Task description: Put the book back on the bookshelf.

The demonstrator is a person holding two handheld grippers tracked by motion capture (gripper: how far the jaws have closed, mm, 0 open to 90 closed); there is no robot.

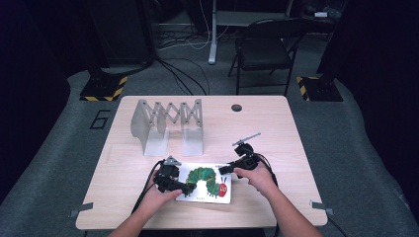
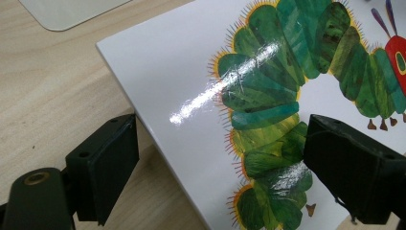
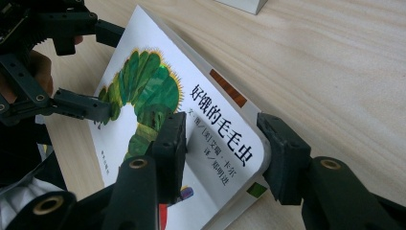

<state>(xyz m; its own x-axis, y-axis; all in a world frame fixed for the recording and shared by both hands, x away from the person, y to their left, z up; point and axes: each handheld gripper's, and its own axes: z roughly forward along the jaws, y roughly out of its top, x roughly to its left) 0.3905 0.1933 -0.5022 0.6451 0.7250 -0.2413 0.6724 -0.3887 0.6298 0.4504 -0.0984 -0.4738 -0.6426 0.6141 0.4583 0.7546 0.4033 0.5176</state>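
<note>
I'm working over a pale wooden table [image 1: 148, 163] on grey carpet, dark curtains at the sides, a folding chair [image 1: 264, 49] at twelve o'clock beyond the far edge and a grey accordion-style rack [image 1: 165, 123] standing at about ten o'clock on the tabletop. The picture book [image 1: 207, 182], its white cover bearing a green caterpillar, lies near the six o'clock edge between my two hands. My left gripper [image 2: 220, 172] has its jaws spread wide across the book's left edge, one pad over the bare wood, the other over the caterpillar; neither pad presses on the book, as far as I can see. My right gripper [image 3: 225, 148] straddles the book's spine corner, one pad on the cover beside the printed title, the other against the outer edge; the corner is lifted off the wood, so I read that as a grip. In the high view the gripper tips are small and blurred. The book's far corner is cut off in the left gripper view.
</note>
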